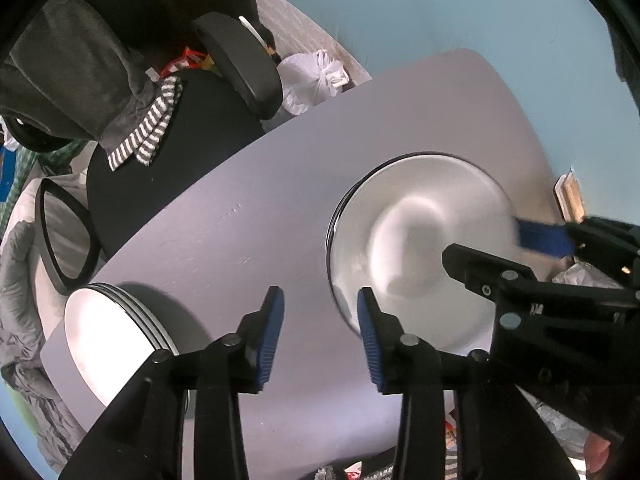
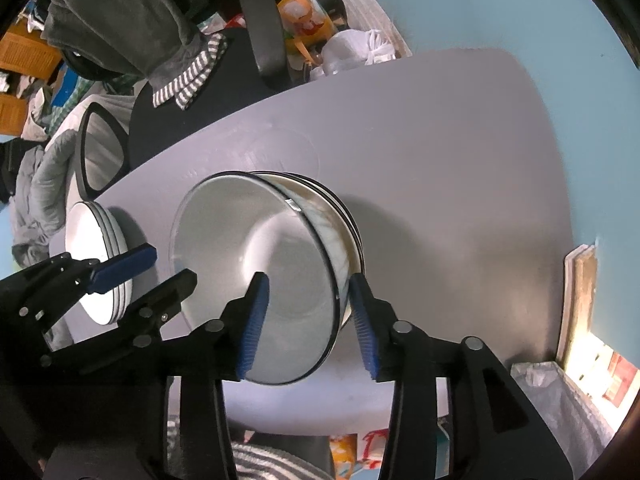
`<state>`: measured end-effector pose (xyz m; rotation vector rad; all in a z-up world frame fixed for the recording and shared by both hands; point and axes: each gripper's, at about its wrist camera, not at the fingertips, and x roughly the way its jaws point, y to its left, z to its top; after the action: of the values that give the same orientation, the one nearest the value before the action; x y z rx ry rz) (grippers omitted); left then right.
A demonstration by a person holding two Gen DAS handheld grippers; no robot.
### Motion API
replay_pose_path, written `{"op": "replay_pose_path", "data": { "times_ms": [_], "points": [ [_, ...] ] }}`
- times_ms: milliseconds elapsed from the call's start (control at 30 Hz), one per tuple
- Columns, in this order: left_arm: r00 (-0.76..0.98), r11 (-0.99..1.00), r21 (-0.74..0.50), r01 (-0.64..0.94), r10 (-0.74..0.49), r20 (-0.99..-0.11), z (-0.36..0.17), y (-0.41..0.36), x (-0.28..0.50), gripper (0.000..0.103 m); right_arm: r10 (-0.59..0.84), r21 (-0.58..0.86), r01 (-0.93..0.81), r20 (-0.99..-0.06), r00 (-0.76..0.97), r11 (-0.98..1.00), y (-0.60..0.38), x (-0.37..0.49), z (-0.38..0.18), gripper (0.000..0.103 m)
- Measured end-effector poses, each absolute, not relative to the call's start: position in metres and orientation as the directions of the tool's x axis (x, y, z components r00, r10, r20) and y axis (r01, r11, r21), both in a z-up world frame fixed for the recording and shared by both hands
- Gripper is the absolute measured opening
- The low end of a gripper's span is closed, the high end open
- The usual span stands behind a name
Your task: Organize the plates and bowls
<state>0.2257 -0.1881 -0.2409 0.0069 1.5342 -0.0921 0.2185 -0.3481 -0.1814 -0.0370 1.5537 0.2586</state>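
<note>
With both hand-held grippers spread, the left hand-held gripper (image 1: 321,338) empty and the right hand-held gripper (image 2: 308,322) loosely straddling the bowl stack (image 2: 264,276) on the table (image 2: 440,168), we should lift straight up without nudging it.

A stack of bowls (image 2: 264,280), white inside with thin dark rims, sits near the middle of the right wrist frame on a grey table; the top bowl is upright and empty, with marbled grey on its outer wall. In the left wrist frame the same stack fills the centre right. A stack of plates (image 1: 116,340), white with dark edges, lies flat at the lower left, well apart from the bowls.
</note>
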Motion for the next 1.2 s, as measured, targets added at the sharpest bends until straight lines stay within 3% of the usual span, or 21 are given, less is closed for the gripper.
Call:
{"op": "replay_pose_path", "data": {
  "times_ms": [33, 67, 367, 467, 667, 1000, 1200],
  "points": [
    [0.038, 0.996, -0.058, 0.064, -0.061, -0.997, -0.240, -0.188, 0.225, 0.042, 0.120, 0.112, -0.192, -0.992, 0.027, 0.975, -0.348, 0.218, -0.175, 0.063],
    [0.040, 0.996, -0.062, 0.062, -0.064, -0.997, -0.238, -0.187, 0.225, 0.042, 0.115, 0.104, -0.194, -0.993, 0.042, 0.975, -0.348, 0.217, -0.173, 0.064],
    [0.064, 0.996, -0.083, 0.041, -0.086, -0.994, -0.222, -0.182, 0.217, 0.042, 0.098, 0.082, -0.171, -0.991, 0.092, 0.982, -0.363, 0.214, -0.150, 0.064],
    [0.083, 0.995, -0.092, 0.037, -0.095, -0.992, -0.213, -0.179, 0.211, 0.052, 0.092, 0.074, -0.157, -0.990, 0.109, 0.985, -0.369, 0.210, -0.144, 0.064],
    [0.114, 0.995, -0.095, 0.035, -0.098, -0.989, -0.201, -0.174, 0.199, 0.054, 0.086, 0.063, -0.147, -0.984, 0.154, 0.987, -0.381, 0.196, -0.131, 0.064],
    [0.139, 0.988, -0.154, 0.009, -0.154, -0.978, -0.193, -0.159, 0.181, 0.071, 0.128, 0.107, -0.129, -0.977, 0.173, 0.986, -0.402, 0.173, -0.128, 0.064],
    [0.107, 0.983, -0.183, -0.022, -0.179, -0.978, -0.202, -0.148, 0.176, 0.071, 0.137, 0.125, -0.091, -0.980, 0.143, 0.988, -0.415, 0.167, -0.142, 0.064]
  ]
}}
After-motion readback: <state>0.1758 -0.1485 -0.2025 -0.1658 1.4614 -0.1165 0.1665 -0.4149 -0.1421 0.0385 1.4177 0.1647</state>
